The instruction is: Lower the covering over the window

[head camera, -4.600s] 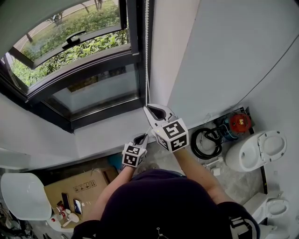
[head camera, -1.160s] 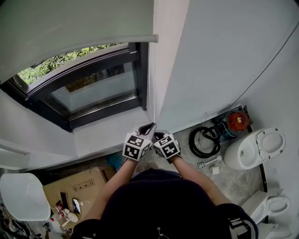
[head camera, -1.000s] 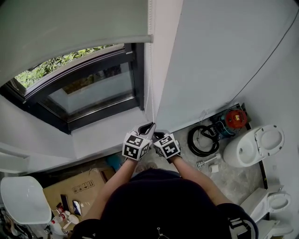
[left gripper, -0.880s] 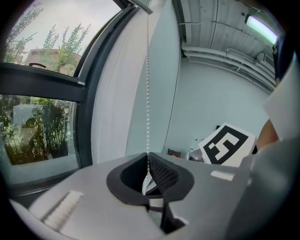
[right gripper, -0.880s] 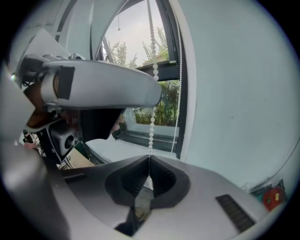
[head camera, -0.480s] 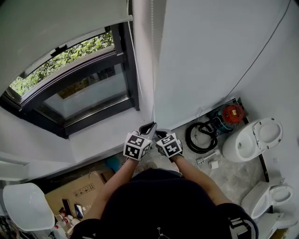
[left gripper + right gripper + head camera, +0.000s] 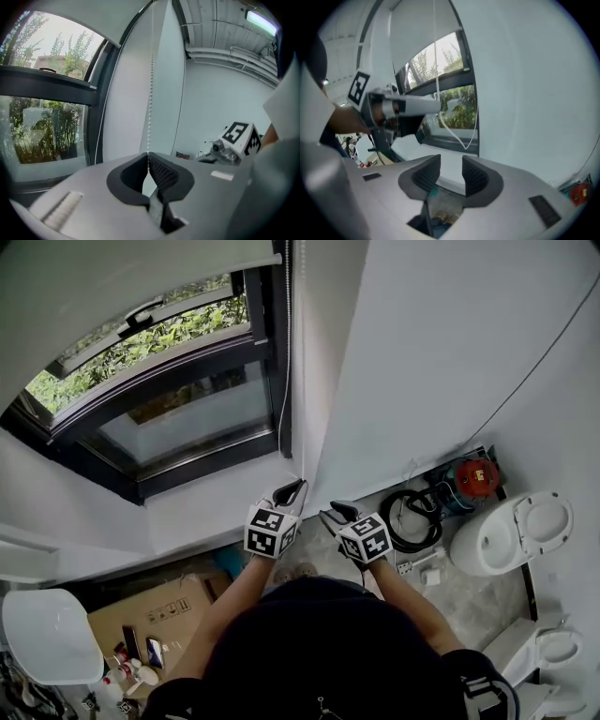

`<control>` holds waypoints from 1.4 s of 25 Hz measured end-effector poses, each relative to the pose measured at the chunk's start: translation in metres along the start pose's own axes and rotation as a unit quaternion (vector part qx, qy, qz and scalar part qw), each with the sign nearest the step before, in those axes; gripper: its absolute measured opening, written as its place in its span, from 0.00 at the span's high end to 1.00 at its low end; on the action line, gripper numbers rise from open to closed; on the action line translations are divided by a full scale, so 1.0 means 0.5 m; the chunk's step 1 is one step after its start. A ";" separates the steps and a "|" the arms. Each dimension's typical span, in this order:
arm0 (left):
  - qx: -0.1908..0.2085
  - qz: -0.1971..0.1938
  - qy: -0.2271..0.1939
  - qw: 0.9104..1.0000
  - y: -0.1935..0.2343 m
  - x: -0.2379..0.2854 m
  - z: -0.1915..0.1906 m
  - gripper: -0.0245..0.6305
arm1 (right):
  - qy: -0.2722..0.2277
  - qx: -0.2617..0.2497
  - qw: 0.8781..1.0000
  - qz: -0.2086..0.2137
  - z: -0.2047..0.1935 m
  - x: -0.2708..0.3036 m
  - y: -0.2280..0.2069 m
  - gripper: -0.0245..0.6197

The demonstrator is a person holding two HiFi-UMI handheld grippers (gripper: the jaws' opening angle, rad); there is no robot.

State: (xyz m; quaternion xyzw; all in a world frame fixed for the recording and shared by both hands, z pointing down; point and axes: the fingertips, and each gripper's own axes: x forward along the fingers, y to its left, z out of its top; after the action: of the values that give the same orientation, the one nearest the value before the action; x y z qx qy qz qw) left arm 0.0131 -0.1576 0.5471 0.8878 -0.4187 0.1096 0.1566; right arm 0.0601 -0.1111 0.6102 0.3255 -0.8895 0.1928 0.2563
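One cord in left gripper, dark objects atop cardboard box.

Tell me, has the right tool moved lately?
Yes: the right tool shifted away from the bead cord toward the black hose coil; its jaws have just been opening, empty.

Left gripper, right gripper: shells were grey moulded plastic; pads black, ribbed. Each carried marker cube, white faces, black square patterns. Wearer had dark top, white print at shoulder; forearms uncovered.
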 end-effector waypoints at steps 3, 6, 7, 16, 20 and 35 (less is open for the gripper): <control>-0.005 -0.001 0.000 1.000 0.004 0.001 -0.001 0.93 | -0.095 0.006 0.995 -0.008 0.118 -0.053 -0.009 0.79; -0.010 -0.005 0.002 1.000 0.005 0.007 0.001 0.93 | -0.183 -0.008 0.983 -0.004 0.244 -0.107 0.000 0.79; -0.010 -0.007 0.004 1.000 0.004 0.009 0.002 0.93 | -0.203 -0.016 0.979 -0.001 0.277 -0.119 0.006 0.79; -0.008 -0.011 0.014 1.000 -0.006 0.007 0.001 0.93 | -0.248 -0.064 0.966 0.033 0.422 -0.134 0.061 0.79; -0.009 -0.021 0.054 0.998 -0.013 0.008 -0.045 0.93 | -0.260 -0.086 0.961 0.031 0.477 -0.130 0.073 0.79; -0.021 -0.022 0.125 0.992 -0.004 0.007 -0.179 0.93 | -0.287 -0.107 0.951 0.040 0.540 -0.151 0.106 0.90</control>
State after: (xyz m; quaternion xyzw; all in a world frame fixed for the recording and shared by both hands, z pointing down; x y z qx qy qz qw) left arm 0.0111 -0.1257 0.6311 0.8726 -0.3781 0.2075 0.2292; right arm -0.0157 -0.1748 0.3425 0.3016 -0.9533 0.0049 0.0151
